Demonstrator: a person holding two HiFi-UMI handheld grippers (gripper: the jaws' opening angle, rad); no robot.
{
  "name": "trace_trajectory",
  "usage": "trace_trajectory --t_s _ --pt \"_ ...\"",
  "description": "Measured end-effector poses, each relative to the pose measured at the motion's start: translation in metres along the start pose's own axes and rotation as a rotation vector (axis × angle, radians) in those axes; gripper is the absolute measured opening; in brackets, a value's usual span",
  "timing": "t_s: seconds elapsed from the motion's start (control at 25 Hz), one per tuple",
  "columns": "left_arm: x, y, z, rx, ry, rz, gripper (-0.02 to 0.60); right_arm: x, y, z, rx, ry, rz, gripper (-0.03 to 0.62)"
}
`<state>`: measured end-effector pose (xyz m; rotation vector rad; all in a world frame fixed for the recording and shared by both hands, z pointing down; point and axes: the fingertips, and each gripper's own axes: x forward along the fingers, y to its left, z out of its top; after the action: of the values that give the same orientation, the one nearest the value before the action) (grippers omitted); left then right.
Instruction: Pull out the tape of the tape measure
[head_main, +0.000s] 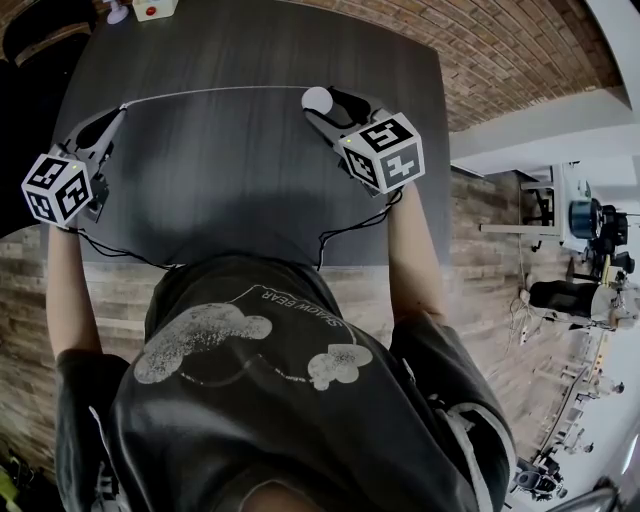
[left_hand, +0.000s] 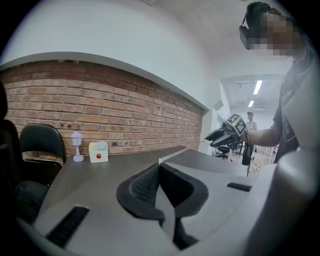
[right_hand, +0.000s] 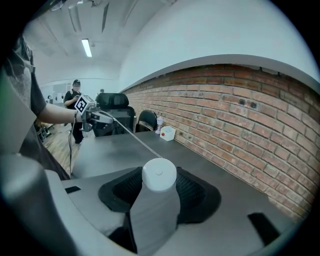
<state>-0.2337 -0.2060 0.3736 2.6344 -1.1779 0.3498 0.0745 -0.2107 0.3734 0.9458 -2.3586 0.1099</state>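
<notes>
— Head view?
— The fingers of the left gripper (head_main: 118, 112) pinch the tape (head_main: 210, 92); it runs taut above the desk (head_main: 250, 200) to the tape measure (head_main: 317, 99) between the fingers of the right gripper (head_main: 326, 104).
— Left gripper view?
— Fingers together on the tape's end.
— Right gripper view?
— Fingers clamped on the round white tape measure; the tape stretches away ahead of them.

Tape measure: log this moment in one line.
left gripper: shut on thin white tape | right gripper: shut on round white tape measure case | tape: spans between grippers over dark grey table
</notes>
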Motion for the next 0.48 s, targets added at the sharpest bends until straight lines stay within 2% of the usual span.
trace_trajectory --t_s 0.24,0.48 --pt "-0.001 0.009 -0.003 0.004 0.003 0.033 0.009 0.005 -0.001 0.001 0.031 -0.01 -0.006 0.232" --pt "0.008 0.006 0.001 0.009 0.003 0.028 0.009 0.016 0.008 0.011 0.023 -0.021 0.024 0.232"
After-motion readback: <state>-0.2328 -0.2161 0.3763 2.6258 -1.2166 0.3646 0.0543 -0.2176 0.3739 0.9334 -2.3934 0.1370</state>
